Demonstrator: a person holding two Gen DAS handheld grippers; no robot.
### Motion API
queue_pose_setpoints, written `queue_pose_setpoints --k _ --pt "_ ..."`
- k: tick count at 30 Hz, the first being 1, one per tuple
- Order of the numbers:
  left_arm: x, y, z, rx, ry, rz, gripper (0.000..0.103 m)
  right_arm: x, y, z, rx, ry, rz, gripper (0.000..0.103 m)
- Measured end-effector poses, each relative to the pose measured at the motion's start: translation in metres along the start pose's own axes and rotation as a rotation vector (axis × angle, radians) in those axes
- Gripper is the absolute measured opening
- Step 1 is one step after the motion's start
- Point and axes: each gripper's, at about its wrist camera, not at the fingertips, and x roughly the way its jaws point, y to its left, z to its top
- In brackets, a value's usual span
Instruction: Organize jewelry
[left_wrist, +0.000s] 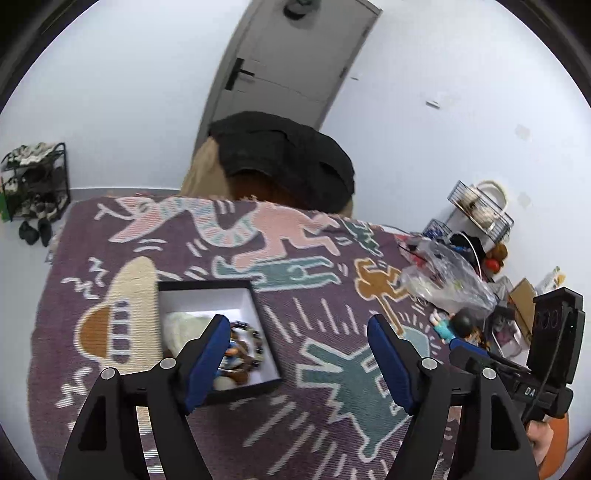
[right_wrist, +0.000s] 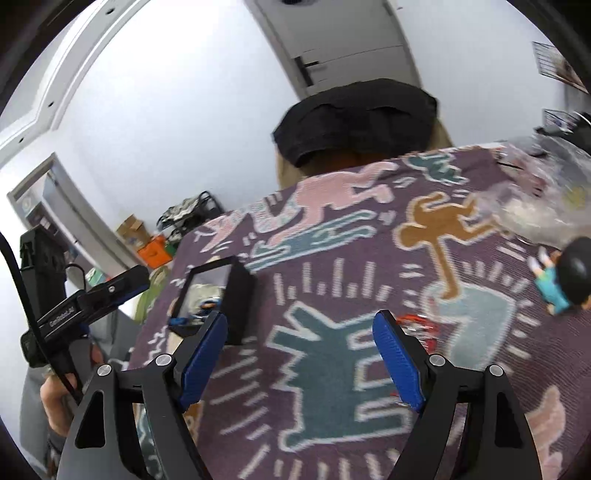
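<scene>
A black jewelry box (left_wrist: 243, 295) with a white lining lies open on the purple patterned cloth (left_wrist: 325, 266). Inside it are dark beaded bracelets (left_wrist: 255, 339) and a cream pouch (left_wrist: 181, 325). My left gripper (left_wrist: 297, 323) is open and holds nothing; its left finger (left_wrist: 208, 354) overlaps the box's near side. In the right wrist view the box (right_wrist: 240, 295) stands at the left, and a red piece of jewelry (right_wrist: 419, 325) lies on the cloth (right_wrist: 325, 369), half hidden behind the right finger (right_wrist: 397, 362). My right gripper (right_wrist: 301, 317) is open and holds nothing.
A small doll with a black head (left_wrist: 460, 325) (right_wrist: 565, 277) and a crumpled clear plastic bag (left_wrist: 443, 284) (right_wrist: 539, 199) lie at the cloth's right side. A chair draped in black fabric (left_wrist: 284, 158) stands behind the table. A shoe rack (left_wrist: 33, 181) is far left.
</scene>
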Motion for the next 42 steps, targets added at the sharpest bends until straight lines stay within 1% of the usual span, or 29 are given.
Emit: queue_pose_setpoints --k 7,9,11,13,15,17,24,25,28,31,33,35,36,38,42 --pt "0.031 -0.033 -0.013 0.051 0.053 -0.022 0.077 -0.003 -0.044 -0.017 0.050 0.008 -0.059 0.080" --pt "0.040 -0.042 -0.016 0.065 0.067 -0.026 0.077 -0.005 -0.053 -0.021 0.059 0.015 -0.067 0.075" --pt "0.048 -0.049 -0.019 0.073 0.080 -0.033 0.077 -0.004 -0.063 -0.026 0.074 0.026 -0.072 0.066" --pt "0.057 -0.057 -0.022 0.085 0.098 -0.041 0.077 -0.002 -0.071 -0.030 0.087 0.036 -0.079 0.063" --pt "0.064 -0.064 -0.024 0.099 0.111 -0.044 0.077 0.002 -0.079 -0.034 0.102 0.052 -0.085 0.057" --pt "0.070 -0.070 -0.027 0.112 0.123 -0.047 0.077 0.008 -0.086 -0.038 0.119 0.072 -0.082 0.049" --pt "0.086 -0.078 -0.036 0.127 0.160 -0.052 0.077 0.023 -0.089 -0.048 0.110 0.117 -0.076 0.047" --pt "0.087 -0.077 -0.037 0.125 0.164 -0.052 0.077 0.026 -0.089 -0.049 0.107 0.125 -0.074 0.045" --pt "0.090 -0.074 -0.039 0.117 0.173 -0.052 0.077 0.037 -0.088 -0.053 0.106 0.156 -0.074 0.033" --pt "0.091 -0.071 -0.041 0.110 0.176 -0.052 0.077 0.038 -0.086 -0.054 0.088 0.150 -0.097 0.030" --pt "0.092 -0.069 -0.042 0.101 0.180 -0.051 0.077 0.038 -0.086 -0.053 0.083 0.150 -0.111 0.023" --pt "0.093 -0.067 -0.043 0.091 0.182 -0.052 0.077 0.037 -0.085 -0.054 0.082 0.148 -0.078 0.008" --pt "0.093 -0.066 -0.043 0.087 0.183 -0.054 0.077 0.037 -0.084 -0.054 0.078 0.150 -0.073 0.005" --pt "0.093 -0.066 -0.043 0.085 0.185 -0.055 0.077 0.036 -0.082 -0.055 0.068 0.145 -0.079 0.003" --pt "0.094 -0.068 -0.044 0.090 0.190 -0.060 0.077 0.028 -0.086 -0.054 0.107 0.113 -0.028 0.002"
